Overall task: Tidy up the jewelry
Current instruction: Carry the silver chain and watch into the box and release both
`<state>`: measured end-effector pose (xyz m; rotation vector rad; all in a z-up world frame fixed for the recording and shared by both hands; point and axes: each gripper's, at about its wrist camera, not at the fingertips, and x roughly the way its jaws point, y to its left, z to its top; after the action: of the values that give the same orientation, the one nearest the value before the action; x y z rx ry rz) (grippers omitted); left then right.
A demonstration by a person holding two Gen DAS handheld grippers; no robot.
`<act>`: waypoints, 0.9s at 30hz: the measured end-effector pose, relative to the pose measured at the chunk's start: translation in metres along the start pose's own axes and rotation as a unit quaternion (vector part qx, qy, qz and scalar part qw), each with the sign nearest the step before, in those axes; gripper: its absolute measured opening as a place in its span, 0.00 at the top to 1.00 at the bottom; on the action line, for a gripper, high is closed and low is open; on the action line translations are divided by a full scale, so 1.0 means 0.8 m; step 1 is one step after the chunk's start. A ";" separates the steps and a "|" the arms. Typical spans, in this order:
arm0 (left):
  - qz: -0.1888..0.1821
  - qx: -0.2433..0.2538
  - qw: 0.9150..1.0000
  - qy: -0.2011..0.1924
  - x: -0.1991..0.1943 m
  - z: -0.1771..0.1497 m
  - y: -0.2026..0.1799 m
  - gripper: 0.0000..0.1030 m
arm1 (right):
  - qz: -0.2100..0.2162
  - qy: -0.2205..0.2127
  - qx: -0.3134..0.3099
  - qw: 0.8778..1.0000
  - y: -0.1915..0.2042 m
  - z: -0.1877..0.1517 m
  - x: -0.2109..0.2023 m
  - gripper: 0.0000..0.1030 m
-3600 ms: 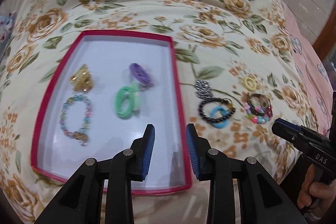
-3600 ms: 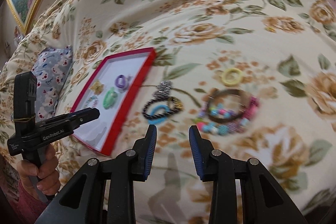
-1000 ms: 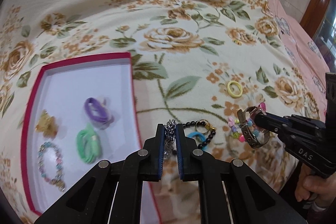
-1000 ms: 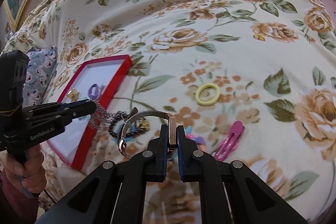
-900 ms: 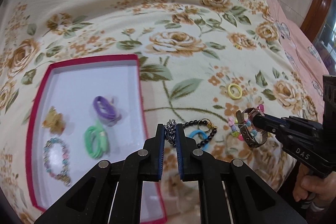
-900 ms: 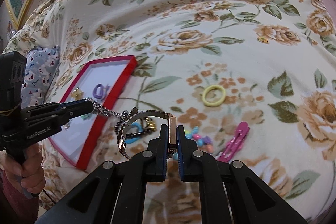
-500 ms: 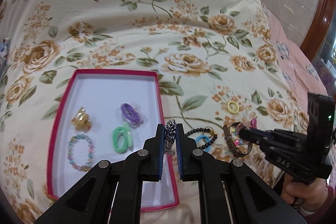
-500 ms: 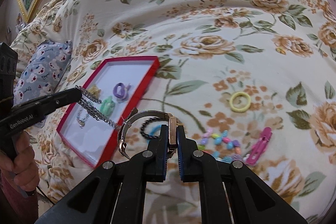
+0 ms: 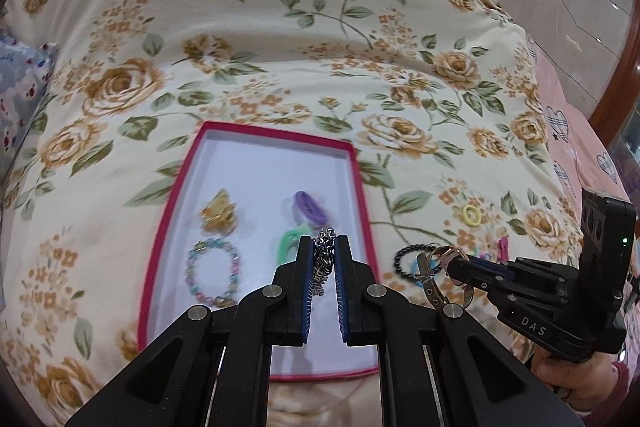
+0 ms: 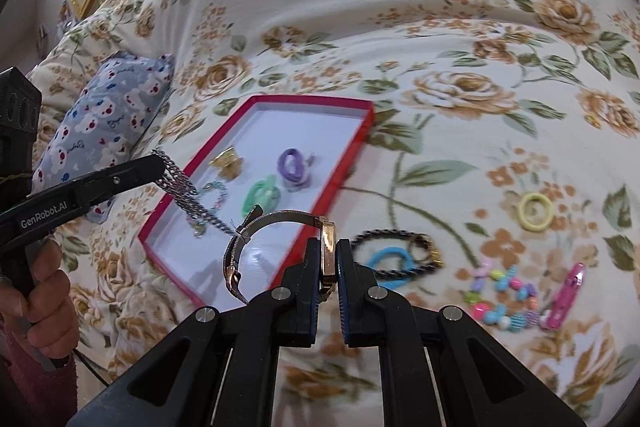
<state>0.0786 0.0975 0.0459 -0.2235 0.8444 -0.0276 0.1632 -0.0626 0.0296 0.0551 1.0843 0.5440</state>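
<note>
My left gripper [image 9: 324, 243] is shut on a silver chain [image 9: 323, 259] and hangs over the near right part of the red-rimmed white tray [image 9: 276, 135]. In the right wrist view the chain [image 10: 186, 193] dangles from the left gripper [image 10: 158, 163] over the tray [image 10: 362, 135]. My right gripper [image 10: 328, 247] is shut on the gold case of a wristwatch [image 10: 276, 219], whose mesh strap arches to the left above the tray's near corner. The chain's lower end hangs close to the strap's tip; I cannot tell whether they touch.
The tray holds a gold clip [image 9: 218, 215], a purple hair tie [image 9: 308, 207], a green hair tie [image 9: 289, 243] and a pastel bead bracelet [image 9: 212, 275]. On the floral quilt lie a black bracelet [image 10: 400, 239], blue tie [image 10: 390, 261], yellow ring [image 10: 536, 211], coloured beads [image 10: 504, 299] and pink clip [image 10: 564, 297].
Both grippers, open a few seconds ago, now grip the chain and the watch. Over the last second both rose and moved left from the loose jewellery to the tray.
</note>
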 end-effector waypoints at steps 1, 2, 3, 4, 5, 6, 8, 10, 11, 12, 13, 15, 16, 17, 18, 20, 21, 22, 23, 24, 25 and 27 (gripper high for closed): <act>0.002 -0.004 1.000 0.001 -0.001 -0.001 0.004 0.92 | 0.003 0.001 -0.003 1.000 0.005 0.001 0.002 0.93; 0.002 -0.008 1.000 0.002 -0.001 -0.002 0.007 0.92 | 0.006 0.002 -0.007 1.000 0.010 0.002 0.005 0.93; 0.004 -0.013 1.000 0.003 -0.001 -0.002 0.011 0.92 | 0.009 0.003 -0.011 1.000 0.015 0.003 0.007 0.93; 0.005 -0.017 1.000 0.004 -0.001 -0.004 0.015 0.92 | 0.012 0.004 -0.015 1.000 0.020 0.004 0.009 0.93; 0.007 -0.019 1.000 0.005 -0.001 -0.004 0.019 0.92 | 0.014 0.005 -0.017 1.000 0.023 0.005 0.011 0.93; 0.008 -0.021 1.000 0.005 -0.001 -0.003 0.021 0.92 | 0.017 0.006 -0.020 1.000 0.027 0.006 0.014 0.93; 0.012 -0.026 1.000 0.007 0.000 -0.004 0.028 0.92 | 0.020 0.009 -0.025 0.999 0.034 0.007 0.018 0.93; 0.015 -0.031 0.999 0.009 0.001 -0.006 0.035 0.92 | 0.024 0.013 -0.029 0.999 0.040 0.007 0.024 0.93; 0.016 -0.034 0.999 0.010 0.001 -0.006 0.037 0.92 | 0.026 0.015 -0.030 0.999 0.042 0.007 0.027 0.93; 0.016 -0.036 0.999 0.011 0.002 -0.007 0.040 0.92 | 0.028 0.017 -0.031 0.999 0.044 0.007 0.030 0.93; 0.017 -0.039 0.999 0.012 0.003 -0.008 0.042 0.92 | 0.030 0.020 -0.032 0.999 0.047 0.008 0.034 0.93; 0.020 -0.042 0.999 0.013 0.005 -0.009 0.046 0.92 | 0.032 0.025 -0.035 0.999 0.051 0.009 0.041 0.93; 0.022 -0.042 0.999 0.014 0.006 -0.010 0.048 0.92 | 0.031 0.027 -0.039 0.998 0.055 0.010 0.045 0.93; 0.024 -0.043 0.999 0.015 0.008 -0.011 0.051 0.92 | 0.030 0.029 -0.044 0.998 0.059 0.010 0.048 0.93; 0.026 -0.045 0.999 0.017 0.010 -0.012 0.054 0.92 | 0.028 0.032 -0.050 0.998 0.063 0.010 0.053 0.93; 0.031 -0.051 0.998 0.022 0.016 -0.015 0.063 0.92 | 0.025 0.037 -0.060 0.997 0.069 0.010 0.062 0.93; 0.032 -0.054 0.998 0.024 0.018 -0.016 0.066 0.92 | 0.023 0.041 -0.064 0.997 0.072 0.010 0.067 0.93; 0.034 -0.058 0.997 0.027 0.021 -0.018 0.071 0.92 | 0.021 0.044 -0.068 0.996 0.073 0.010 0.073 0.93; 0.036 -0.061 0.997 0.029 0.024 -0.019 0.075 0.92 | 0.020 0.048 -0.071 0.996 0.075 0.009 0.078 0.93; 0.039 -0.065 0.997 0.032 0.027 -0.021 0.079 0.92 | 0.017 0.052 -0.074 0.996 0.077 0.009 0.083 0.93; 0.045 -0.068 0.996 0.035 0.031 -0.022 0.084 0.92 | 0.013 0.056 -0.078 0.995 0.078 0.008 0.089 0.93; 0.053 -0.071 0.995 0.039 0.037 -0.024 0.090 0.92 | 0.010 0.062 -0.082 0.995 0.080 0.006 0.098 0.93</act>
<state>0.0791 0.1609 -0.0029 -0.3133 0.9364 0.1247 0.1698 0.0287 -0.0130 -0.1131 1.1579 0.6587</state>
